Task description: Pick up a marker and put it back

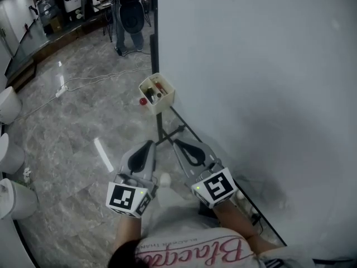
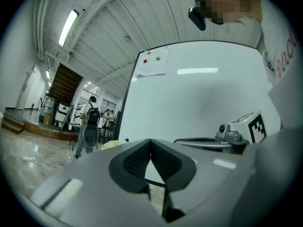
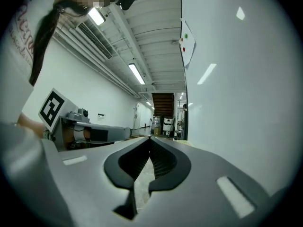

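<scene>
Both your tongs, left (image 1: 148, 144) and right (image 1: 178, 144), are closed and empty, pointing level at the box (image 1: 168, 97) on the whiteboard's (image 1: 251, 66) corner where the markers (image 1: 159, 87) sit, probably lined up for the reach.

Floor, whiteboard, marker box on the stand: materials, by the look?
Floor: polished stone or marble-look tile; grey veining, glossy light reflections.
Whiteboard: smooth coated white panel, soft sheen, dark edge frame.
Marker box: cream, matte, thin-walled; probably plastic, not certain.
</scene>
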`<state>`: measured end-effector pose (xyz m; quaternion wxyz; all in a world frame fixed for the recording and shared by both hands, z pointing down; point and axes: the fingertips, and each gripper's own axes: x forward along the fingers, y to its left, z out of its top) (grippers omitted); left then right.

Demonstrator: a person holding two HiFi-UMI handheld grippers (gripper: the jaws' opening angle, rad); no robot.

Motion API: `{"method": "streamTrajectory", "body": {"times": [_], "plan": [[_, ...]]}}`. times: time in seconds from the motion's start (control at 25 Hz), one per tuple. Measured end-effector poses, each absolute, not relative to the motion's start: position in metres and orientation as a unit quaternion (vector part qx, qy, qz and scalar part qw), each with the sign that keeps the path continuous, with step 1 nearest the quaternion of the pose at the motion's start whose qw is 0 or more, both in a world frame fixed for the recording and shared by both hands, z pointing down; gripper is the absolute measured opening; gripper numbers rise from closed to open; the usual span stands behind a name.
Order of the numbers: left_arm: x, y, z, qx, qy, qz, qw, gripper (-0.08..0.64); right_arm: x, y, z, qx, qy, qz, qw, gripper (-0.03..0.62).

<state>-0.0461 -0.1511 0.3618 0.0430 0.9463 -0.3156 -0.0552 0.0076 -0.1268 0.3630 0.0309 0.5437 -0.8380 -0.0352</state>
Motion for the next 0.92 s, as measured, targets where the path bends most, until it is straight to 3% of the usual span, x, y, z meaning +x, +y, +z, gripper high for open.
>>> {"method": "streamTrajectory", "body": {"times": [0.92], "plan": [[-0.051, -0.069, 0.352, 0.938, -0.341, -0.059, 0.019, -0.001, -0.005, -0.040, 0.348, 0.515, -0.856, -0.052, 0.012, 0.002]]}}
